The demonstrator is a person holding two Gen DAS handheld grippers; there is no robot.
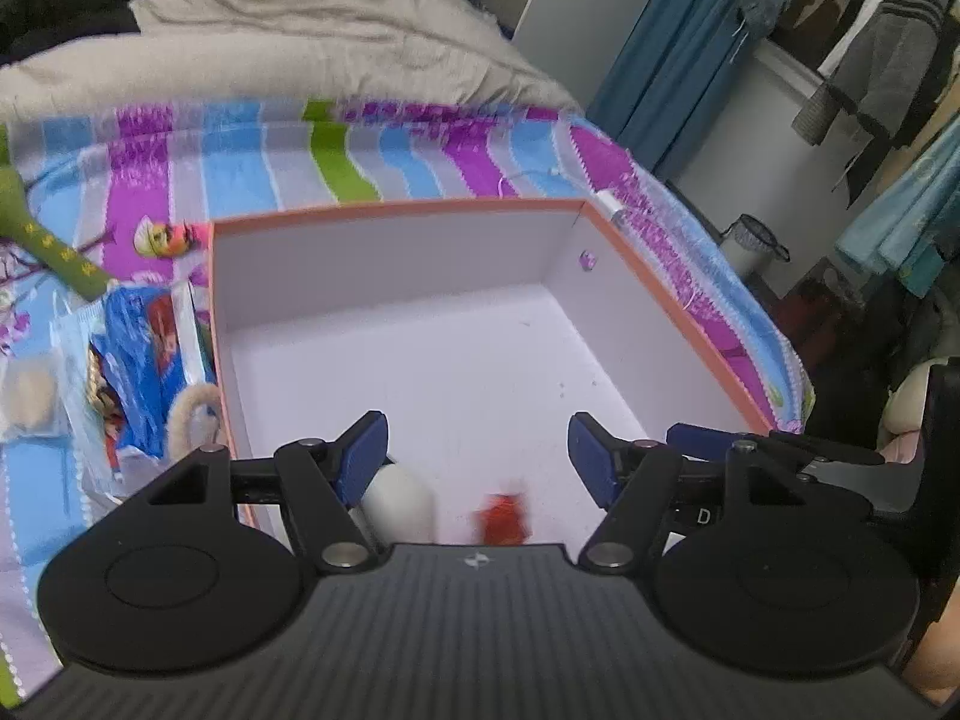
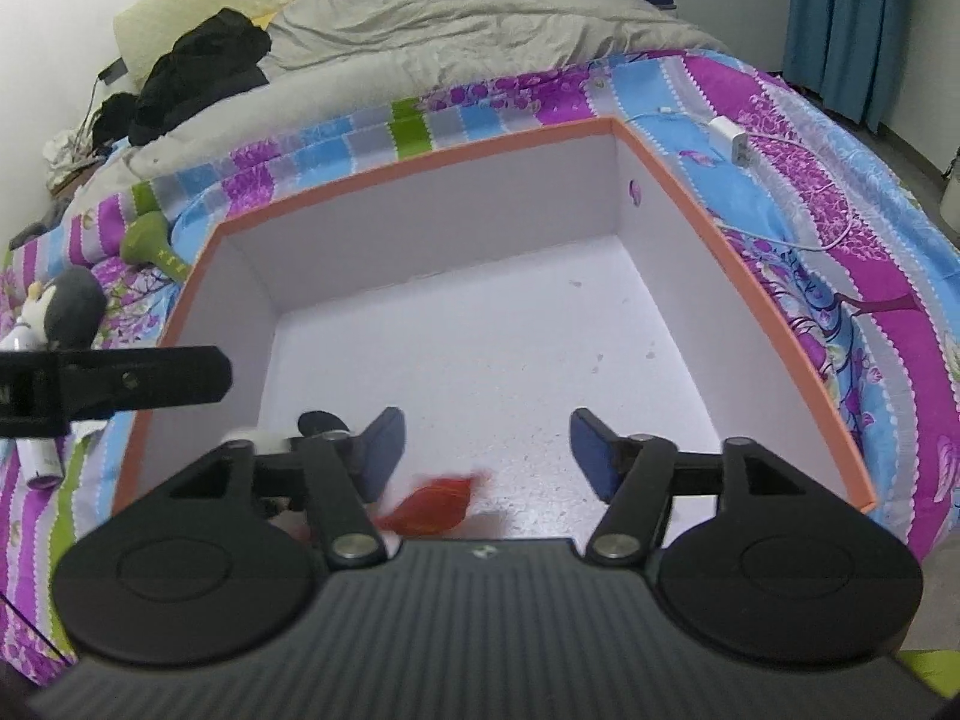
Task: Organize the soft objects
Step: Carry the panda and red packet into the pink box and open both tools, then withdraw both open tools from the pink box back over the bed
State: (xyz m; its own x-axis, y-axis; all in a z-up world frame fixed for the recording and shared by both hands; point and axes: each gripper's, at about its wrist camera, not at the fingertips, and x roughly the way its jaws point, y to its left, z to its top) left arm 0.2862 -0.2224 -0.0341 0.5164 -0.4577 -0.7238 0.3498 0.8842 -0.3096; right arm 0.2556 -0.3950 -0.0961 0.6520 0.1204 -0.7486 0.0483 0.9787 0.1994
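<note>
Bedspread (image 2: 840,192) carries the box (image 2: 420,162); I hold both grippers, left (image 1: 477,450) and right (image 2: 486,444), spread and empty above it, red toy (image 2: 432,507) lying blurred inside, likely just dropped.

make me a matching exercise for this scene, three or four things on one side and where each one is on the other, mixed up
Things:
1. blurred red soft object
2. white charger block with its cable
3. green patterned sock-like cloth
4. grey and white penguin plush toy

Places:
A. on the striped bedsheet past the box's far right corner
B. inside the orange-rimmed white cardboard box
C. on the bed left of the box, behind the other claw's arm
D. lying on the bed to the far left in the left wrist view

Pairs: 1-B, 2-A, 3-D, 4-C
</note>
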